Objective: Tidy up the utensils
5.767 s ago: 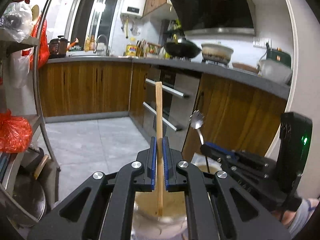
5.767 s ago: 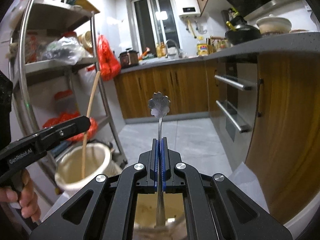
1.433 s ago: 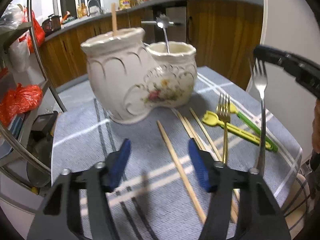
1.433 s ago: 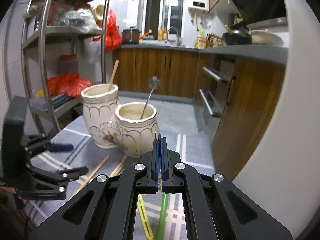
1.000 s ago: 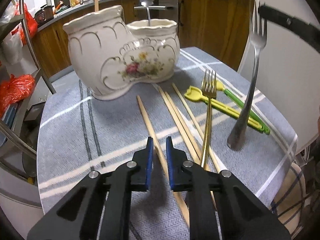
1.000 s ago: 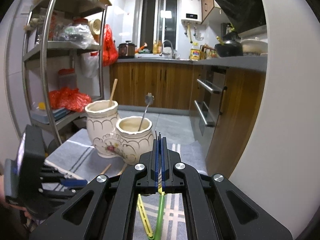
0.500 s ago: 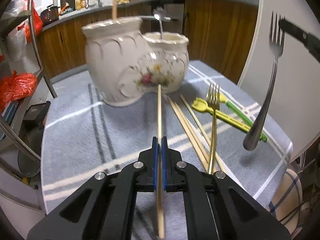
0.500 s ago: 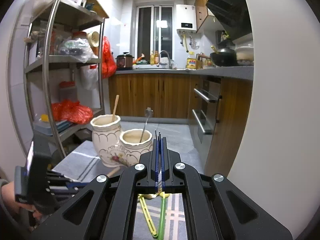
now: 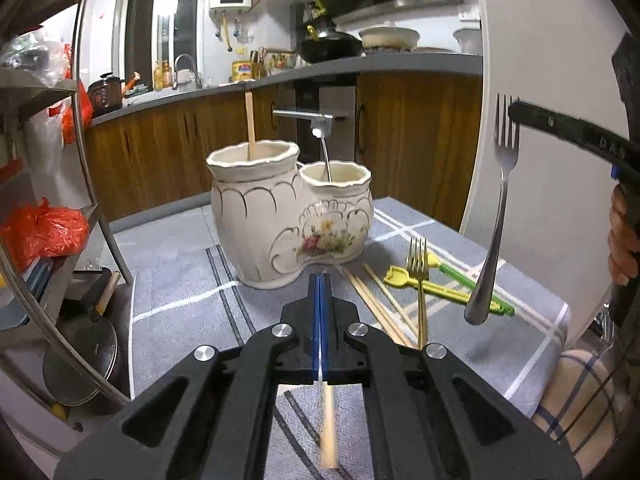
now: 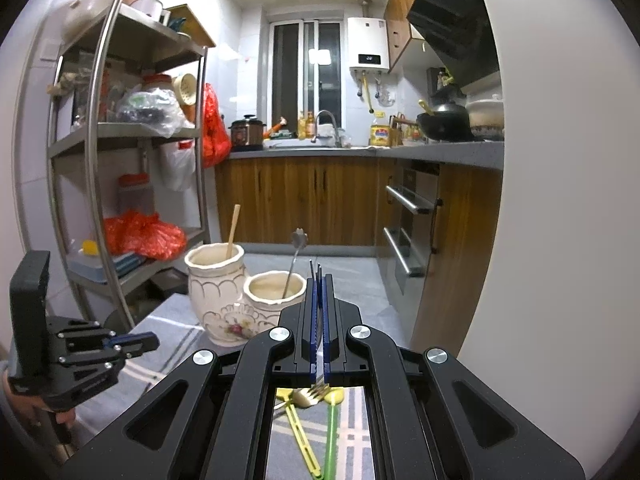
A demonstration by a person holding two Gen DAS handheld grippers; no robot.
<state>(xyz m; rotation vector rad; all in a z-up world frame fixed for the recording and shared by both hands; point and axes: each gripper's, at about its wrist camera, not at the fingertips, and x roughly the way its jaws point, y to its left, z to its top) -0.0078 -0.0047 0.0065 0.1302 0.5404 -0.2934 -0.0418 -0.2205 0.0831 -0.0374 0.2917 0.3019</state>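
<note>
The left gripper (image 9: 321, 280) pinches a pale wooden chopstick (image 9: 329, 424); the right gripper (image 10: 319, 280) clamps a steel fork (image 9: 494, 228) above the cloth's (image 9: 180, 312) edge, ahead of the ceramic holder (image 9: 288, 220).

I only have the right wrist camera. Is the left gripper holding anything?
Observer: Yes, the left gripper is shut on a wooden chopstick.
Operator: How is my fork hanging?
Observer: The silver fork hangs tines up and handle down, above the cloth.
Operator: Any chopsticks lying on the cloth?
Observer: Yes, several loose chopsticks lie beside the gold fork, in front of the ceramic holder.
</note>
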